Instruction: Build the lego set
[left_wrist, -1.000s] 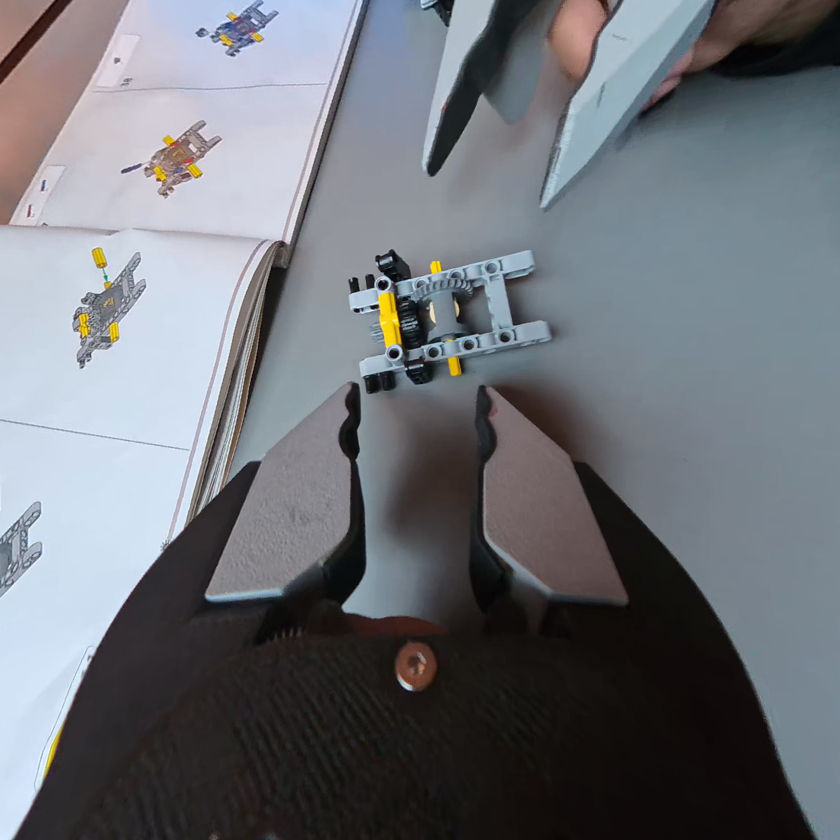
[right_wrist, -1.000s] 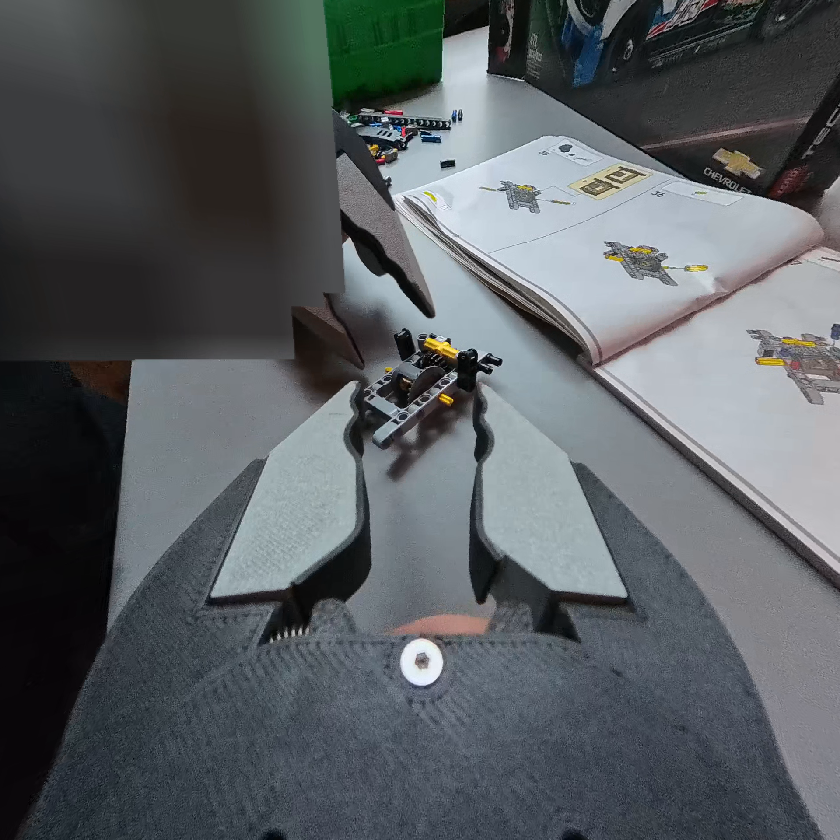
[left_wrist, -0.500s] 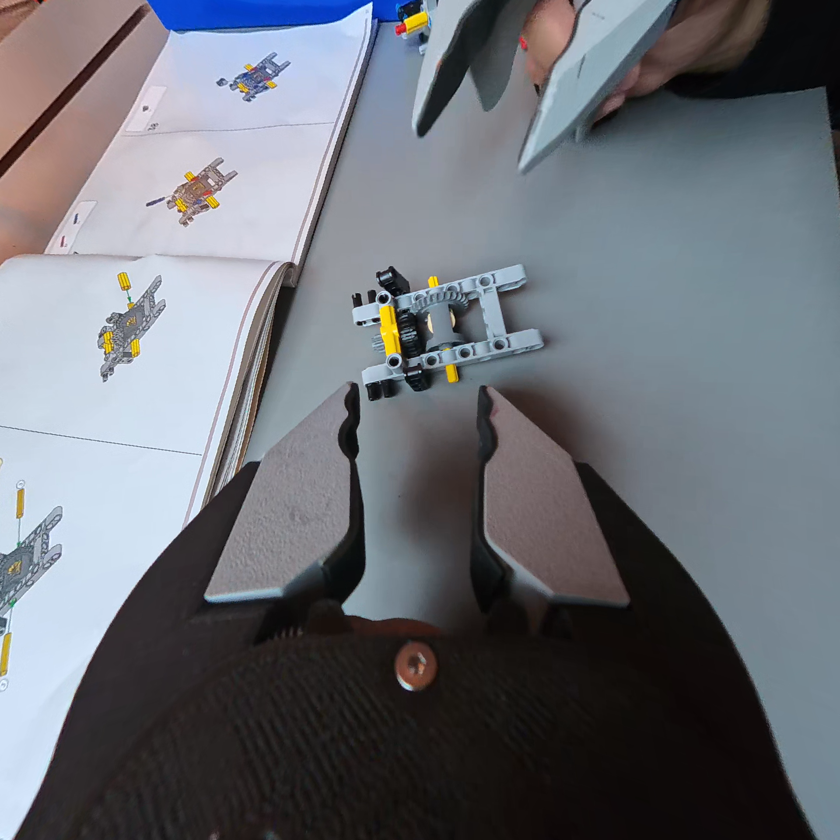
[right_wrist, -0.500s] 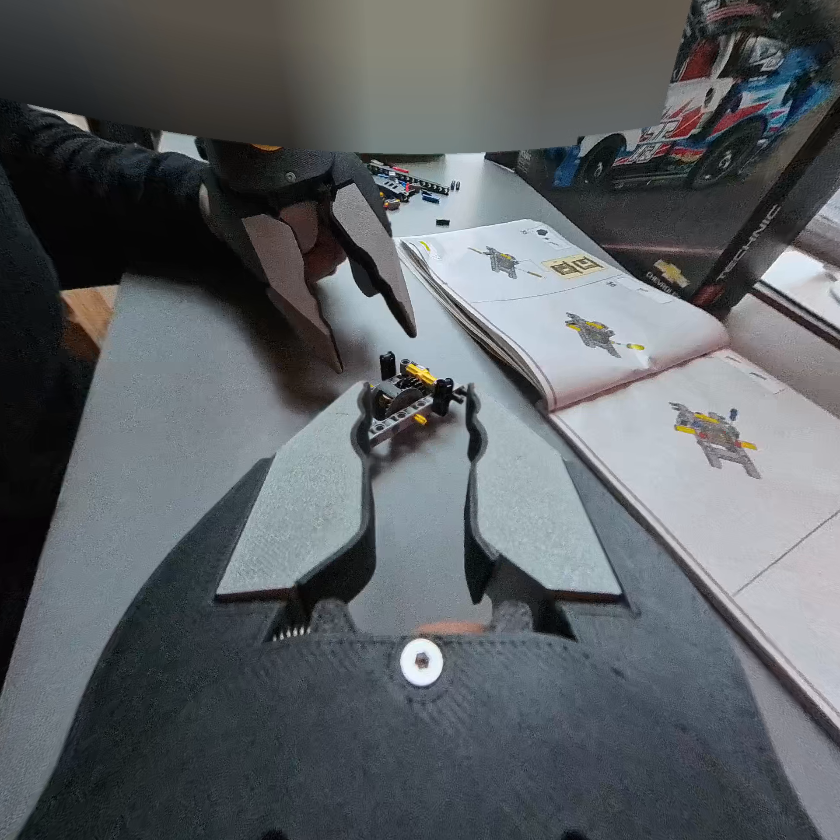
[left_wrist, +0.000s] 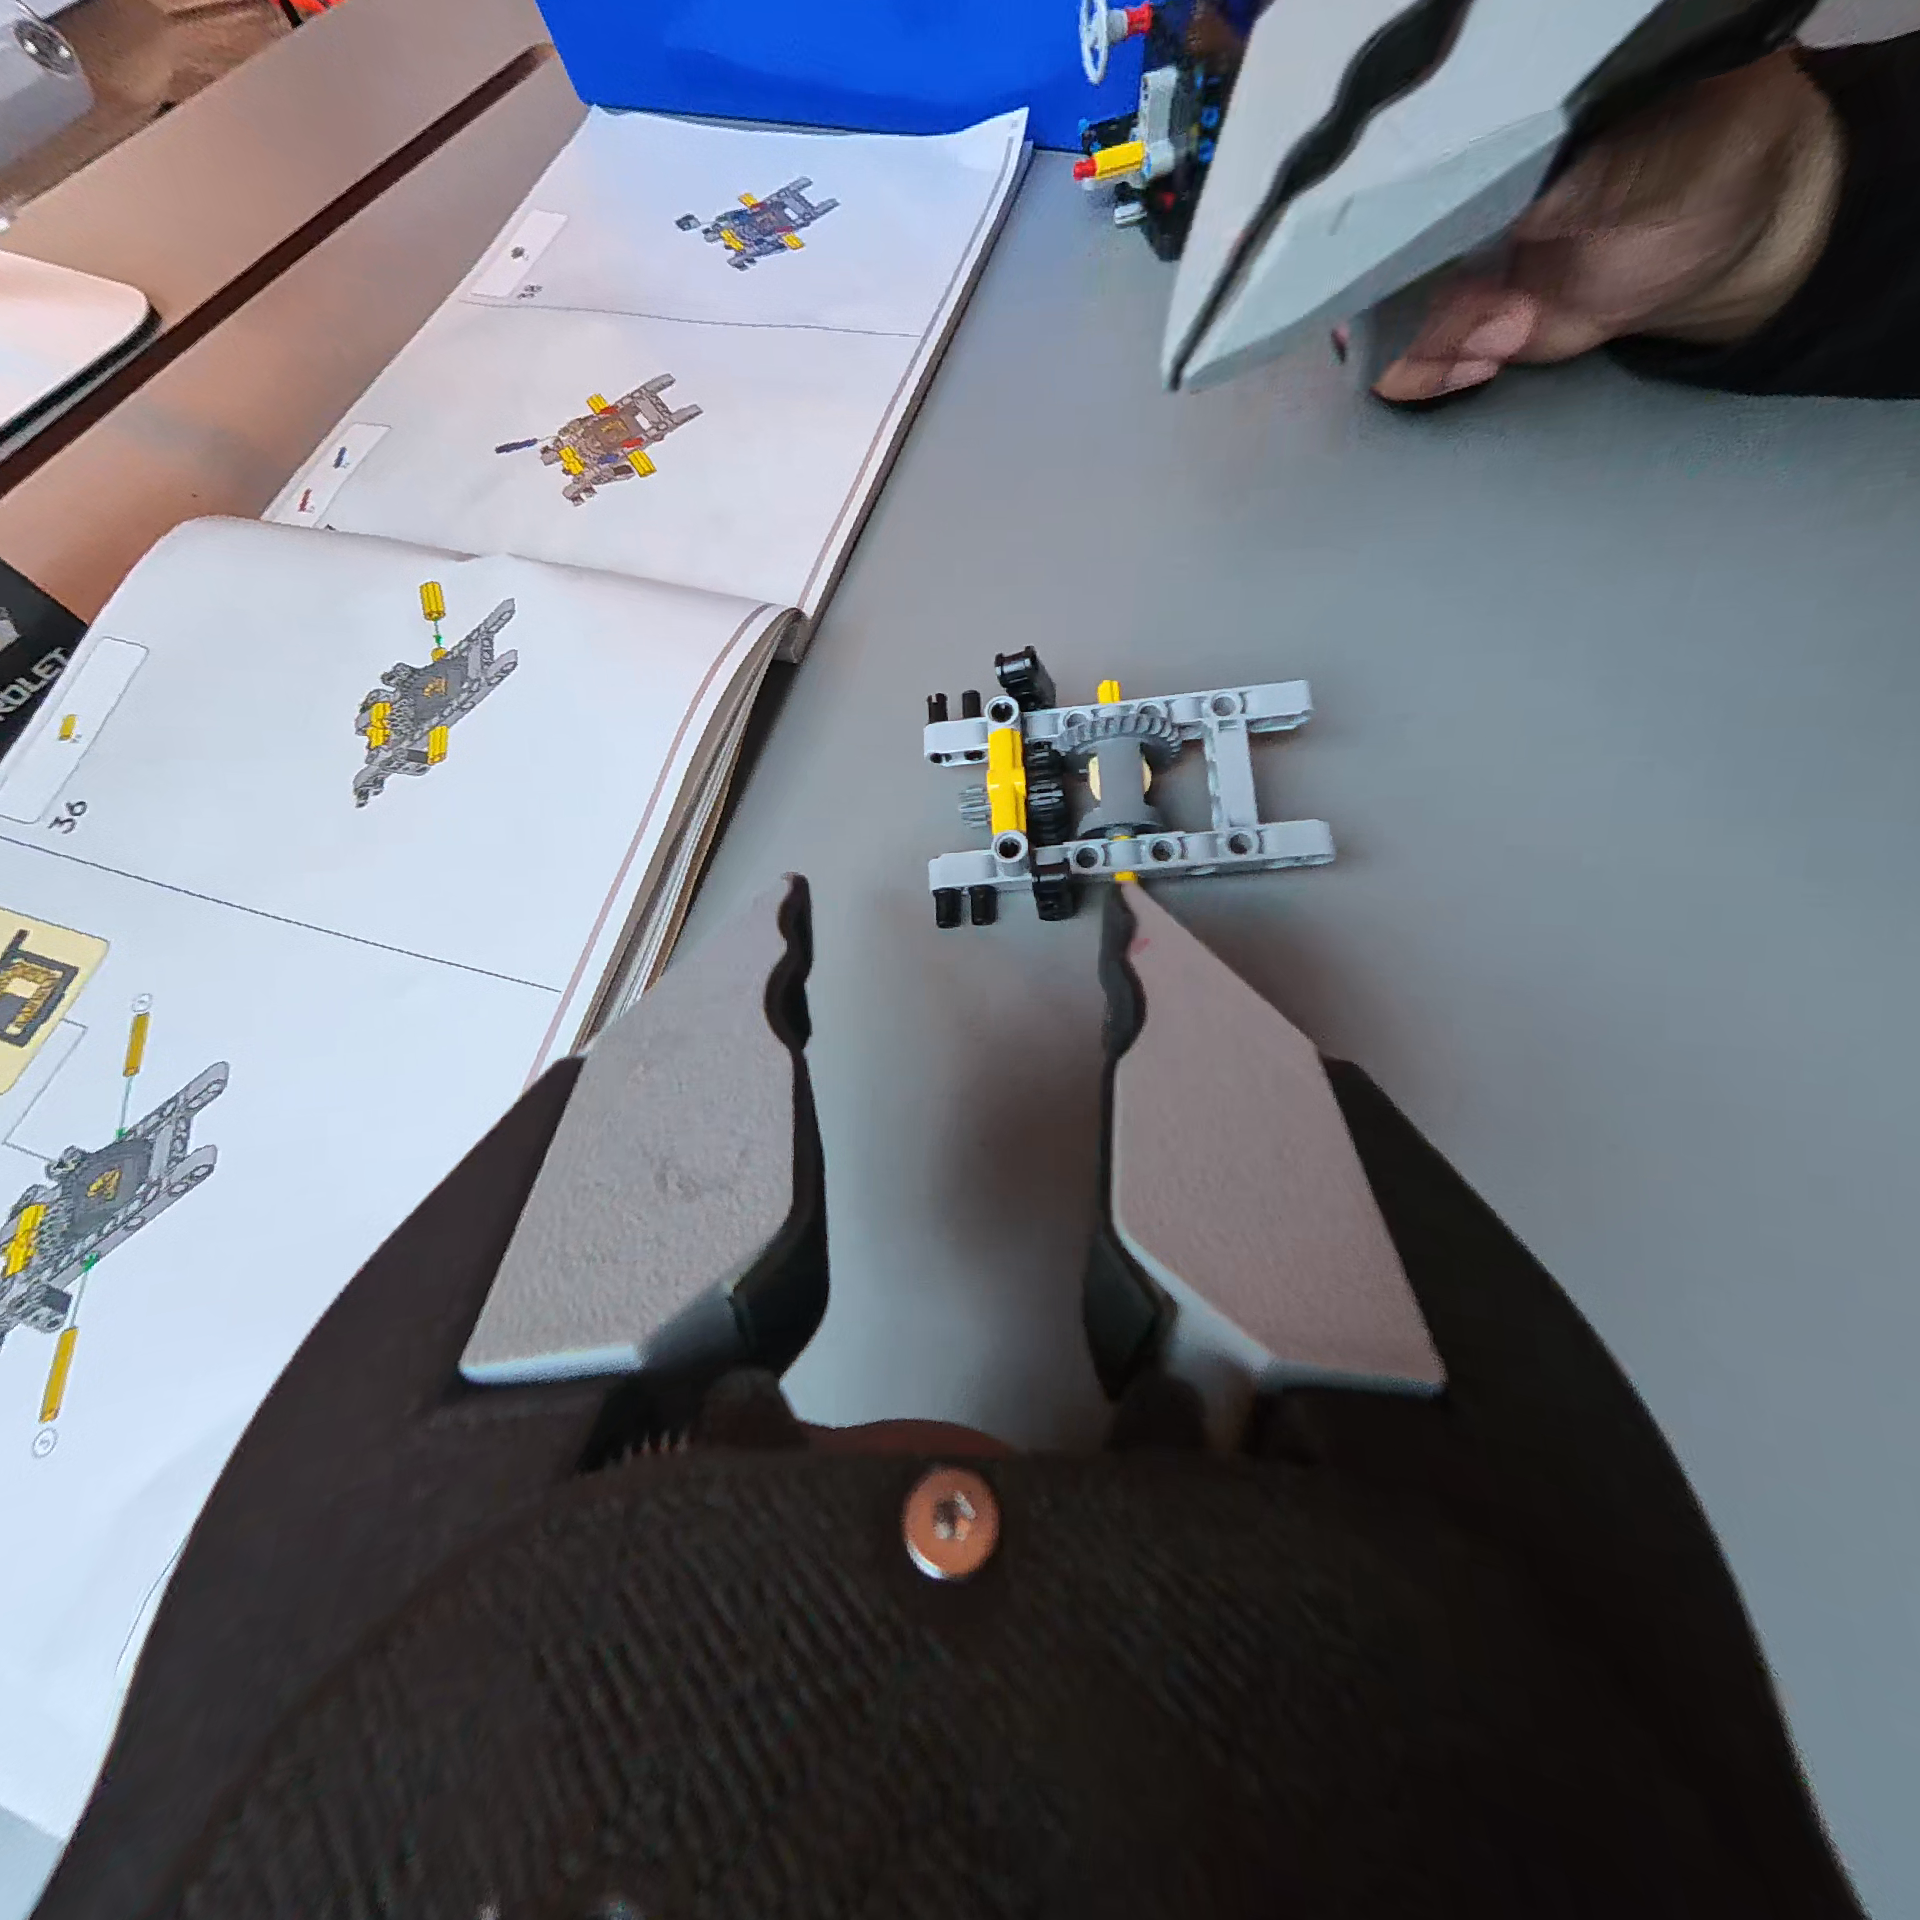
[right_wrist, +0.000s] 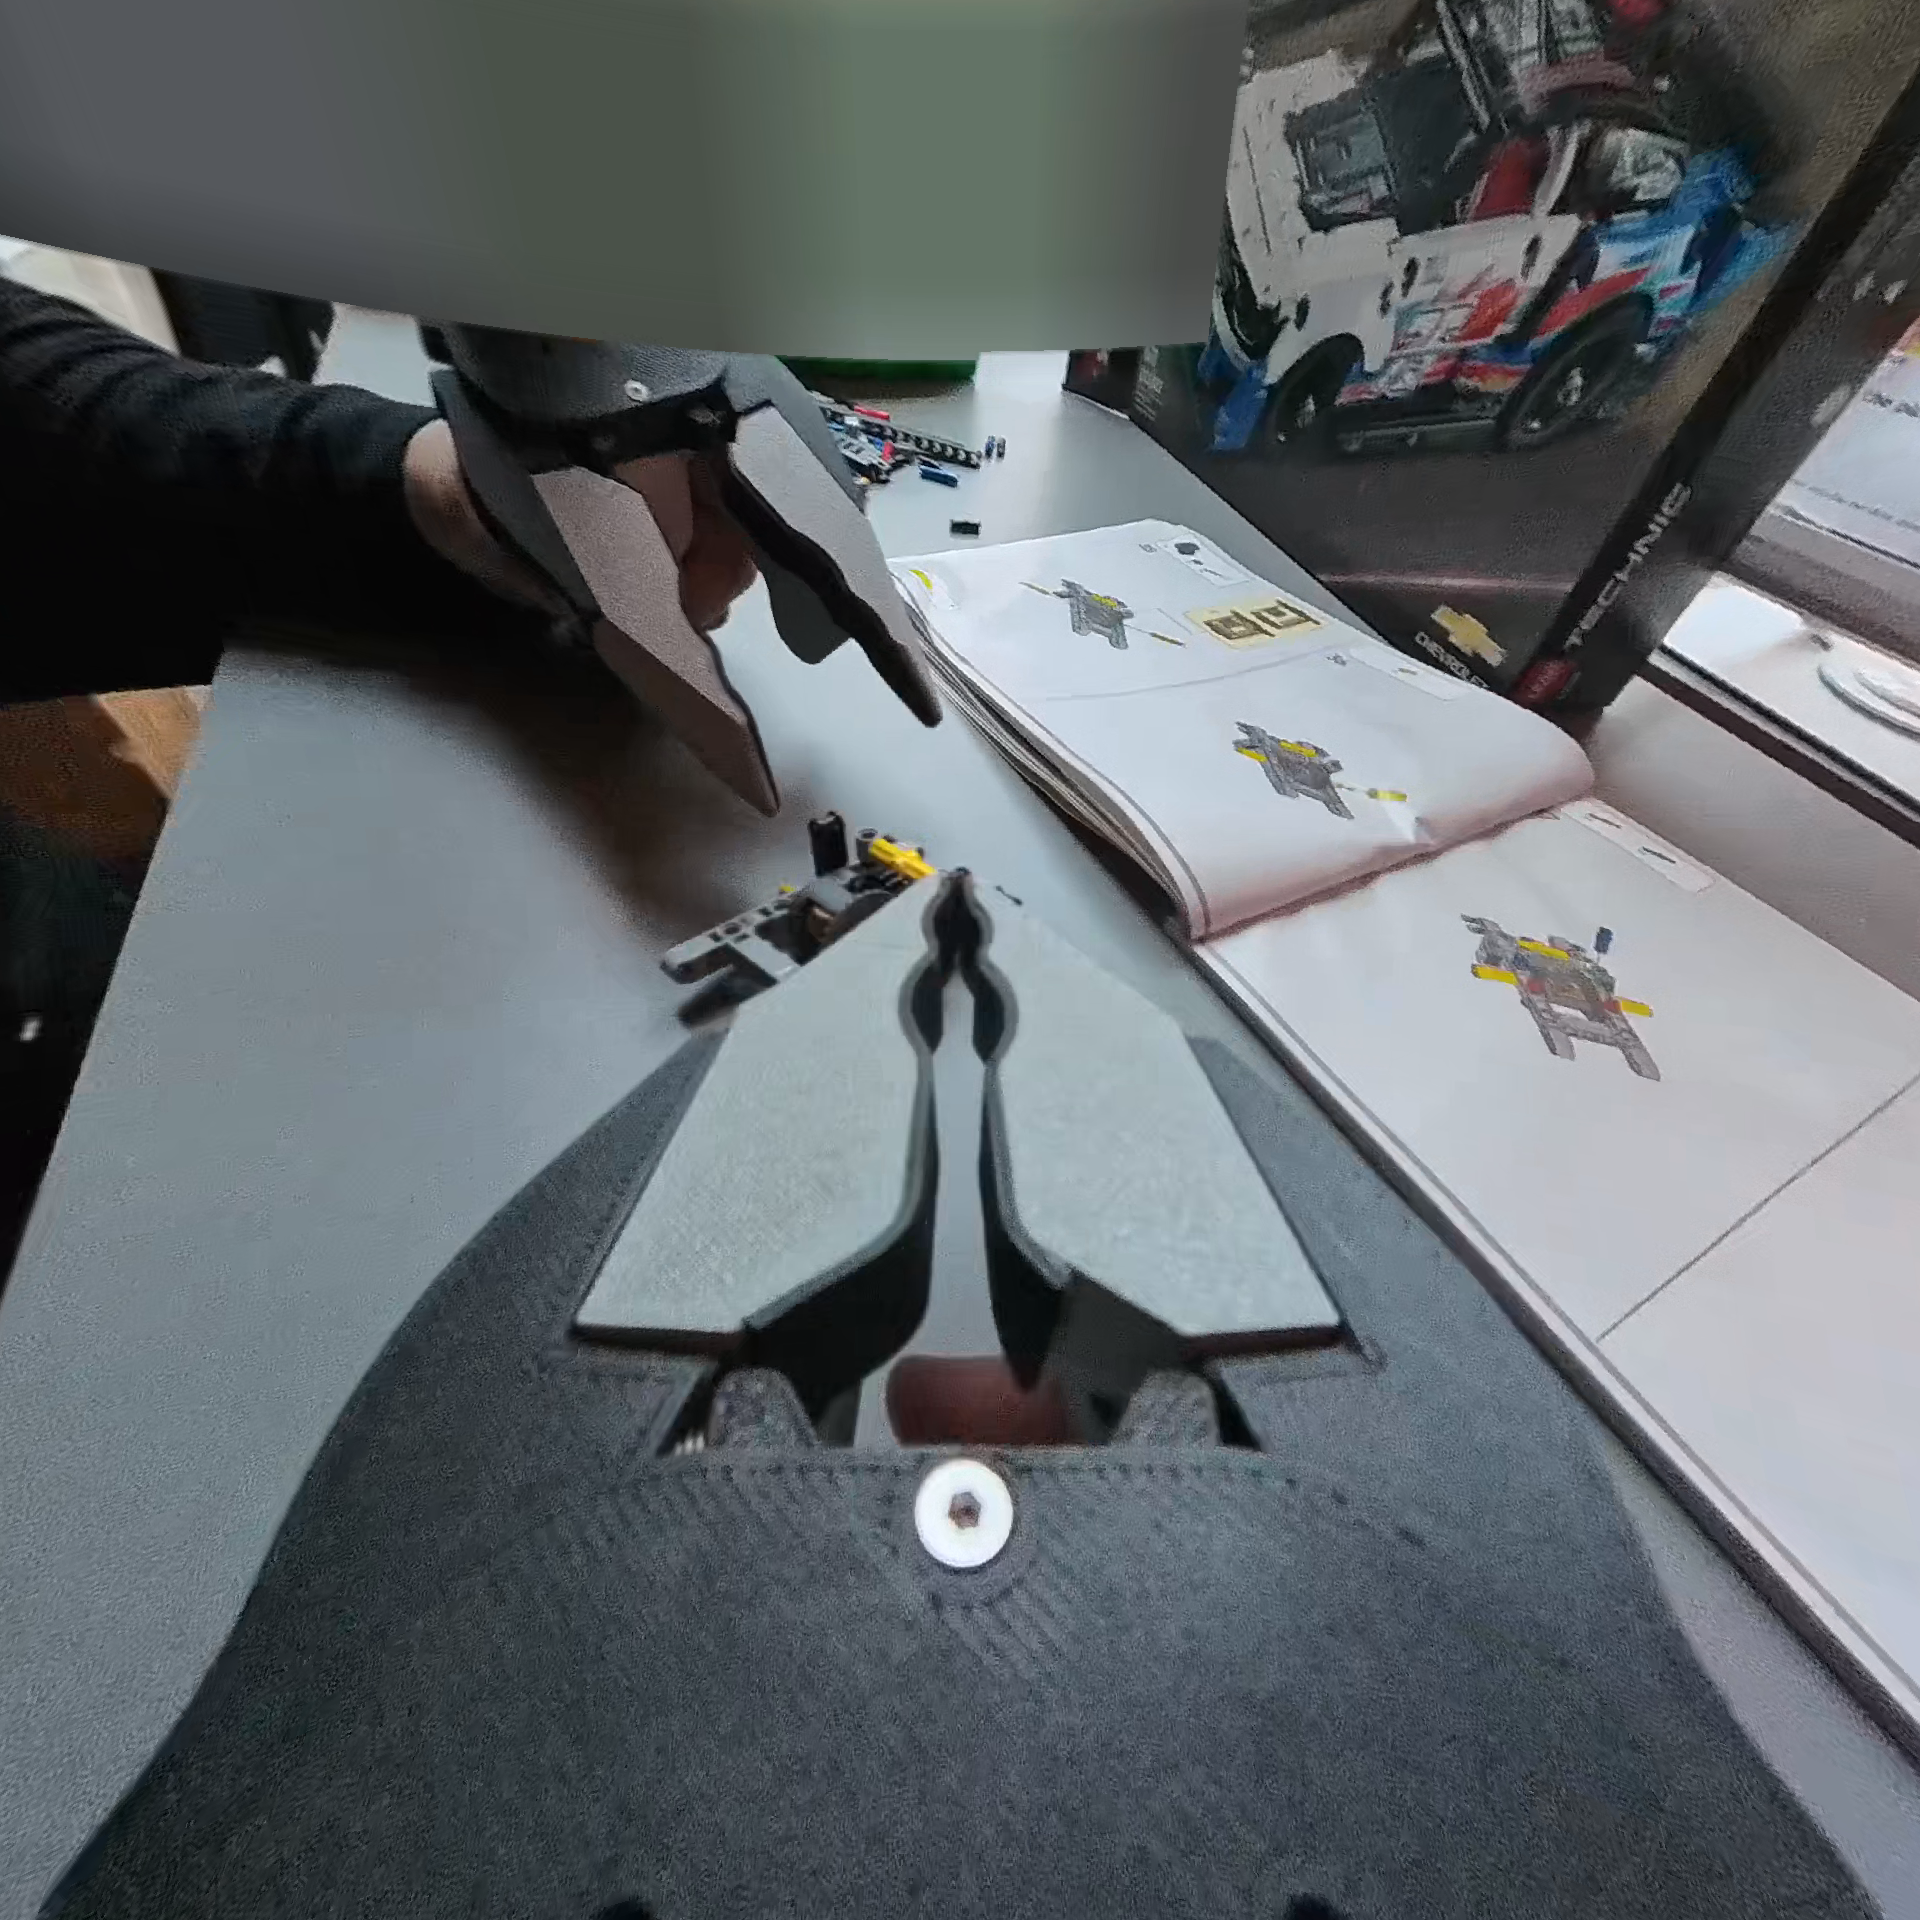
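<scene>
A small grey lego frame (left_wrist: 1127, 790) with a gear, a yellow piece and black pins lies flat on the grey table (left_wrist: 1558, 675). My left gripper (left_wrist: 956, 909) is open and empty, and its right fingertip nearly touches the frame's near beam. My right gripper (right_wrist: 956, 888) is shut with nothing visible between its fingers. In its own view its tips overlap the frame (right_wrist: 790, 925). In the left wrist view the right gripper (left_wrist: 1184, 364) is held off the table, beyond the frame. The left gripper also shows in the right wrist view (right_wrist: 852, 764).
An open instruction booklet (left_wrist: 582, 436) lies left of the frame and also shows in the right wrist view (right_wrist: 1299, 748). A lego box (right_wrist: 1507, 416) stands behind it. Loose pieces (right_wrist: 904, 447) lie at the far table end. A blue box (left_wrist: 831, 52) and more parts (left_wrist: 1143, 135) lie beyond. Left tips to right tips: about 10 cm.
My right gripper has gone from open to shut and drawn back from the frame. My left gripper has stayed open near the frame, shifting a little. The frame has not moved.
</scene>
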